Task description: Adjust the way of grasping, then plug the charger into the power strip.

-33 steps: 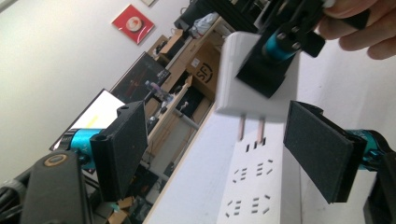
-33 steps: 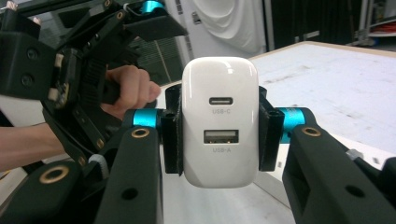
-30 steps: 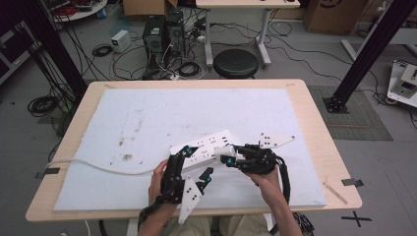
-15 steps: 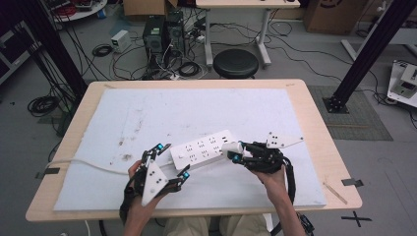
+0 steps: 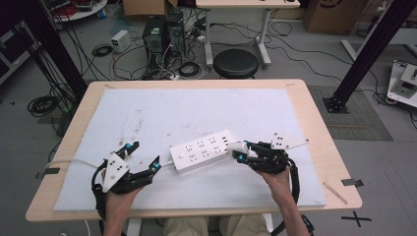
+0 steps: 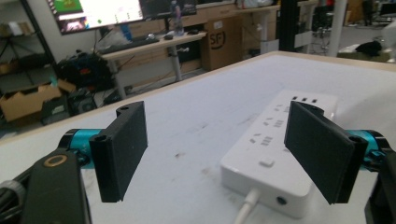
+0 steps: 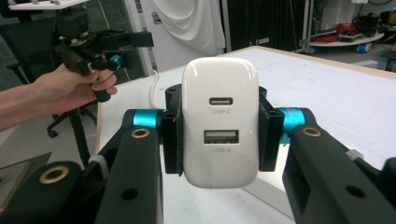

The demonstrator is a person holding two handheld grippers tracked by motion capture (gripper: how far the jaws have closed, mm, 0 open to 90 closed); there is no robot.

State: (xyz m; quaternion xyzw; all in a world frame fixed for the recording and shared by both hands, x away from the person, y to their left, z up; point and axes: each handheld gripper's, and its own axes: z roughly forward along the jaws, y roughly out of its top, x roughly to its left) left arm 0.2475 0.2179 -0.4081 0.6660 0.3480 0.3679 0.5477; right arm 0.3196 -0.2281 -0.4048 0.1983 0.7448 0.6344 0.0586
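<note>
Right gripper [image 5: 240, 151] clamps charger [image 7: 220, 122]; left gripper [image 5: 142, 156] agape (white mat [image 5: 196, 113], cluttered lab)

"usb-c" and "usb-a" on the white charger [image 7: 220, 122], "sf" on a cardboard box [image 6: 223, 42]

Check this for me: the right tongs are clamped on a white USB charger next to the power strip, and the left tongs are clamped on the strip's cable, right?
Not quite. The left tongs are open and hold nothing; the left gripper view shows their jaws spread apart, short of the power strip and its cable. The rest stands: the right tongs are clamped on the white USB charger.
</note>
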